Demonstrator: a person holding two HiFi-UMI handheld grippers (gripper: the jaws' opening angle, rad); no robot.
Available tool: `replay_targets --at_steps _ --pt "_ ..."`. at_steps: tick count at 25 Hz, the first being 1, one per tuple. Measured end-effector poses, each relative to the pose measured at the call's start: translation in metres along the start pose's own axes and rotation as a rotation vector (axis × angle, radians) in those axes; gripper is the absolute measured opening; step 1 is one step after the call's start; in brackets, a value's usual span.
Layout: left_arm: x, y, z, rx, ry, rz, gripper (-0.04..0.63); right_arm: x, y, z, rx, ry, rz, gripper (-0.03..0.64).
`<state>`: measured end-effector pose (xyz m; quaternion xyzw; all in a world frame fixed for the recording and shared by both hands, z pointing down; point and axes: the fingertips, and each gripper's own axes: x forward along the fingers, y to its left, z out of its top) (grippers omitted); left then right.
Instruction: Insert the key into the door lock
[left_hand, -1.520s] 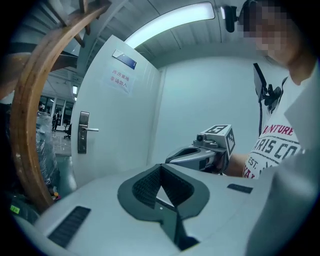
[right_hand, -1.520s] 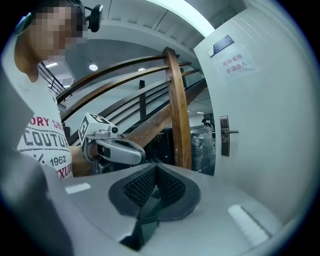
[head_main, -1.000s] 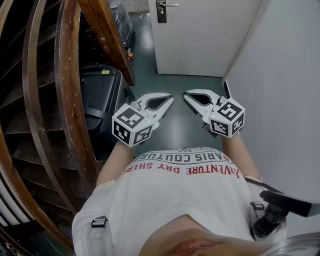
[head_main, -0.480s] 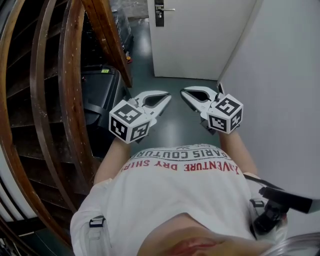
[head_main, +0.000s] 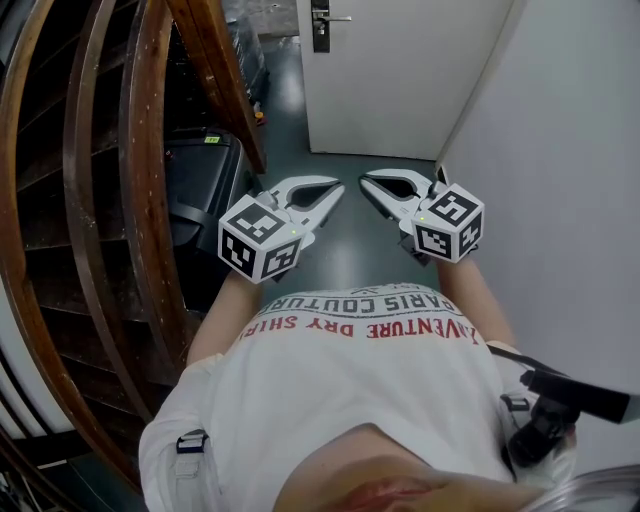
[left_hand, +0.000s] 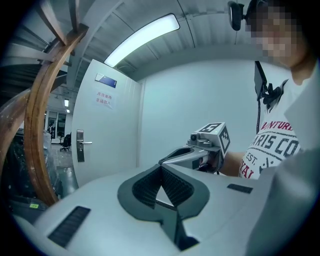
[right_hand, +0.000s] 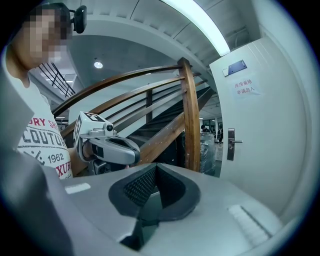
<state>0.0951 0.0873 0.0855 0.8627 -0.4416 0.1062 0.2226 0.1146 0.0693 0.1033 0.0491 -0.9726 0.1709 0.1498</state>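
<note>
Two closed, empty claws: left claw (head_main: 336, 191), right claw (head_main: 366, 182). Lock (head_main: 320, 26) well ahead; any key there too small to tell.

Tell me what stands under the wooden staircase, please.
A black box-like thing with a small yellow label stands under the wooden staircase. Beyond it are plastic-wrapped goods. The rails and the left gripper cover parts of it.
</note>
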Motion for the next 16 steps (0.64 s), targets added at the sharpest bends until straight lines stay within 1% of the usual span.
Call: replay_targets --at_steps 6,16 --pt "0.0031 0.0015 0.0015 -0.015 -0.005 -0.003 0.002 -0.0014 -0.0028 0.0022 -0.003 0.001 -0.003 0.002" --pt "0.0011 0.0018 0.0065 -0.008 -0.011 -0.011 0.002 0.0017 0.0010 0.0056 -0.016 0.005 -0.011 0.002"
